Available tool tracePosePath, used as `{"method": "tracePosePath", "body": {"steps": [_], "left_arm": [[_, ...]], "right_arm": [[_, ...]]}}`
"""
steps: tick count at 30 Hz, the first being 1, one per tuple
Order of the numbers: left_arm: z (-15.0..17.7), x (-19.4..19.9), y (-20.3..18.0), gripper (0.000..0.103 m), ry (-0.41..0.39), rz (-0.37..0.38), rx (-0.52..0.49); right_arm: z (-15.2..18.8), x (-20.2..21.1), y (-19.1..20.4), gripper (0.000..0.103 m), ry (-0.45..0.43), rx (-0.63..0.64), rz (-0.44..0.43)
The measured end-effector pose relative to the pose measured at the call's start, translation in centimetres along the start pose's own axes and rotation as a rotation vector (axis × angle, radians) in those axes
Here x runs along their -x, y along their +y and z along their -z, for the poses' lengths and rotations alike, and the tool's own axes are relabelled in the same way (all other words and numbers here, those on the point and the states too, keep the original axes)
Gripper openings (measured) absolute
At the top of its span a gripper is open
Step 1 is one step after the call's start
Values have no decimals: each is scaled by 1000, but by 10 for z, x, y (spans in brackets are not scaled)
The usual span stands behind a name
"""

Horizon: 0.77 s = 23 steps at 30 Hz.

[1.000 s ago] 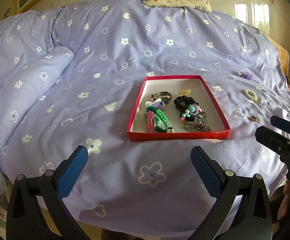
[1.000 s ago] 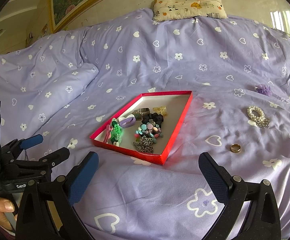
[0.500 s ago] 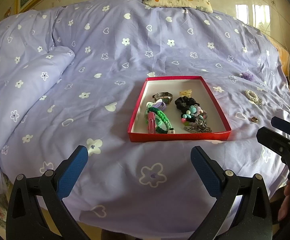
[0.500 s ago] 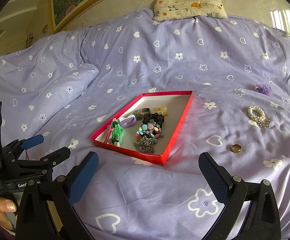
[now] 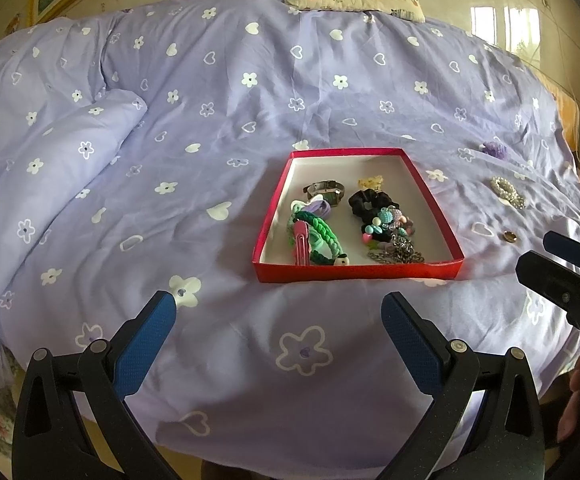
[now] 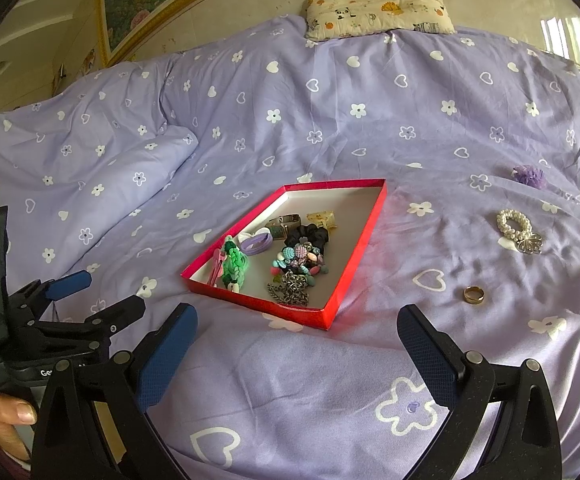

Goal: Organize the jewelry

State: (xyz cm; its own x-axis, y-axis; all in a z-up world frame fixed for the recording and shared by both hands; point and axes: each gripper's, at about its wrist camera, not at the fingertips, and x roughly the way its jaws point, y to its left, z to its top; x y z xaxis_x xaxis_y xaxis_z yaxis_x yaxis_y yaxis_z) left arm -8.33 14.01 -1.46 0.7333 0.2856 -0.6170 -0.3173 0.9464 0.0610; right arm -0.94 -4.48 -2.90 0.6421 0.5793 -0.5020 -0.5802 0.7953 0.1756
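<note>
On lilac bedspread (image 5: 250,120), shallow red tray (image 5: 356,271)

Box (image 6: 356,248) on bed (image 6: 330,128), holding watch (image 6: 284,222), scrunchie (image 6: 310,236), chain (image 6: 290,288). Right of it: ring (image 6: 473,294), bracelet (image 6: 516,228). Pillow (image 6: 378,8) behind.

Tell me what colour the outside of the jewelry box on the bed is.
Red outside, white inside: the jewelry box shows best in the right wrist view.

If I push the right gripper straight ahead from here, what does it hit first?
Probably bare purple bedspread. The right gripper, jaws open and empty, points at the near right corner of the red box; that corner would likely come next. The gold ring lies off to the right. Depth is uncertain.
</note>
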Motion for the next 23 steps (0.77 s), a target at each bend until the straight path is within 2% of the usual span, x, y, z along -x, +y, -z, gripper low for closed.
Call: {"method": "tracePosePath", "body": {"steps": [23], "left_arm": [[-4,-16,-6,103,25,13,-20]], "right_arm": [[-3,-12,-6,101,30,-30,-17]]}}
